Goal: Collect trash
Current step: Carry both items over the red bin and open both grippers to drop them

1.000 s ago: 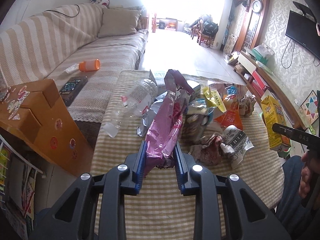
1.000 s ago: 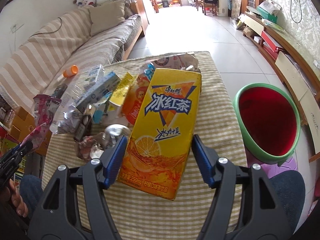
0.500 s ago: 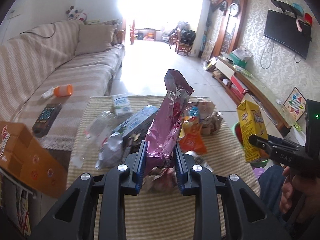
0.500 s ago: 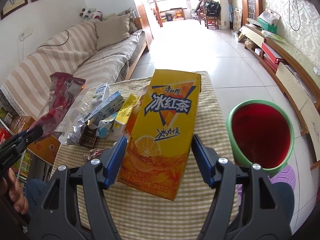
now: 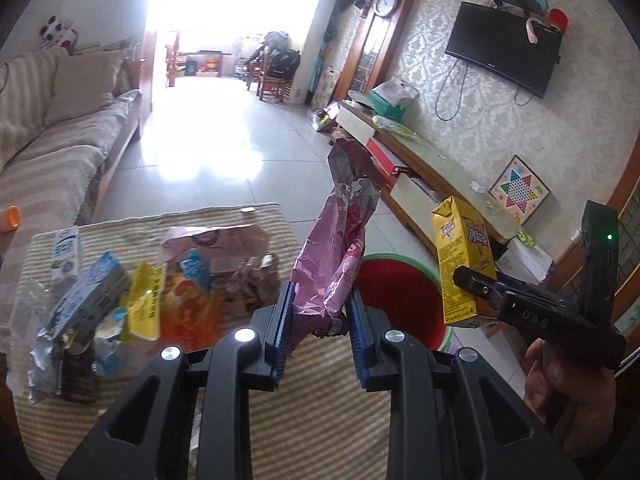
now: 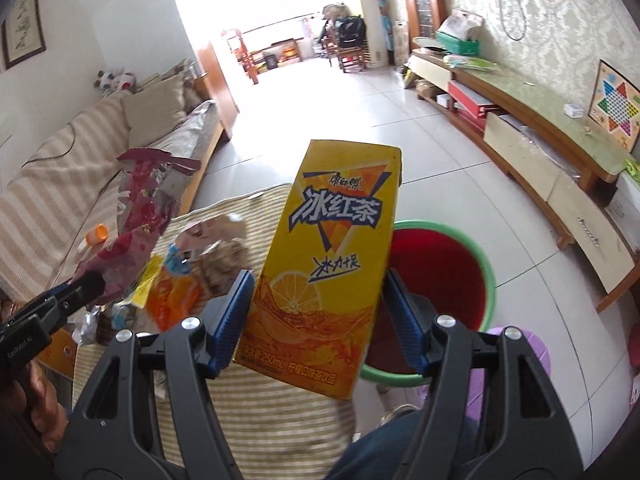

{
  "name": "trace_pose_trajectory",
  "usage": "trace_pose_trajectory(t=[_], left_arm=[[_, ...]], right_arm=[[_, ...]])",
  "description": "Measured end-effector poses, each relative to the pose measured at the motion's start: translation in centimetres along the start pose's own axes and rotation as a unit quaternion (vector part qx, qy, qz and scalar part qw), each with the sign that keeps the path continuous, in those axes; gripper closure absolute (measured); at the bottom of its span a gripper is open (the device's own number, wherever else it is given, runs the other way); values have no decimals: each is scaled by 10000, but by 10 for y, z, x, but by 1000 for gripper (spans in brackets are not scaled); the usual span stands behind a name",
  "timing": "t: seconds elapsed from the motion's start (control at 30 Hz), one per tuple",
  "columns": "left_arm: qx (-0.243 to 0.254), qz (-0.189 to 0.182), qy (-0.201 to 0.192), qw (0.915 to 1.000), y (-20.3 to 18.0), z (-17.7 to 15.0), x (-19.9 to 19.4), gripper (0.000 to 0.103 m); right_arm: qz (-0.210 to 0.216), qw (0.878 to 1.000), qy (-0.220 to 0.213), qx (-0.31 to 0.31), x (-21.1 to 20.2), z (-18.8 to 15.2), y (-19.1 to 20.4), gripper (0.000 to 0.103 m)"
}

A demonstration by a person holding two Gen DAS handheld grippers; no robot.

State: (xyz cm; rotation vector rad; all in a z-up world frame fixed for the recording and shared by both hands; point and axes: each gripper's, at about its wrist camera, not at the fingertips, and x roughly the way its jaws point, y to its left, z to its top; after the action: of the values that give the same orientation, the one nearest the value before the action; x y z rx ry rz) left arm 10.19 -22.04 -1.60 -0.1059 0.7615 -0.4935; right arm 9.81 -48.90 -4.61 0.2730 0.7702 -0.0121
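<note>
- I have both tongs loaded above the striped table [image 5: 328, 412]: my left gripper [image 5: 320, 320] clamped on a crumpled pink wrapper [image 5: 336, 256]; my right gripper [image 6: 316, 316] squeezing a yellow iced-tea carton [image 6: 324, 264] by its sides.
- The red bin with the green rim [image 6: 486, 280] stands on the floor just past the table's edge, the carton in front of it; what I can see of its inside shows no trash; I judge nothing dropped yet.
- Count: two pieces in hand, one bin; a heap of litter [image 5: 120, 300] left on the table, roughly eight pieces, too tangled for a firm tally.
- Collection looks early; most remains.
</note>
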Motion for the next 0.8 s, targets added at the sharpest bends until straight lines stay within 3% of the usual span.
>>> trace_pose_trajectory(t=[0.17,0.43,0.8], left_arm=[[140,-315,251,9991,-41,10,54,79],[272,-503,552,9968,-76,17,118,79],[50,-489,959,9942,-83,6,165,77]], right_arm=[[-103,9997,48,203,9,11,-43,39],[-192,9989,242,358,36,16,-89,39],[-148,9982,485,326,67,9,-108,39]])
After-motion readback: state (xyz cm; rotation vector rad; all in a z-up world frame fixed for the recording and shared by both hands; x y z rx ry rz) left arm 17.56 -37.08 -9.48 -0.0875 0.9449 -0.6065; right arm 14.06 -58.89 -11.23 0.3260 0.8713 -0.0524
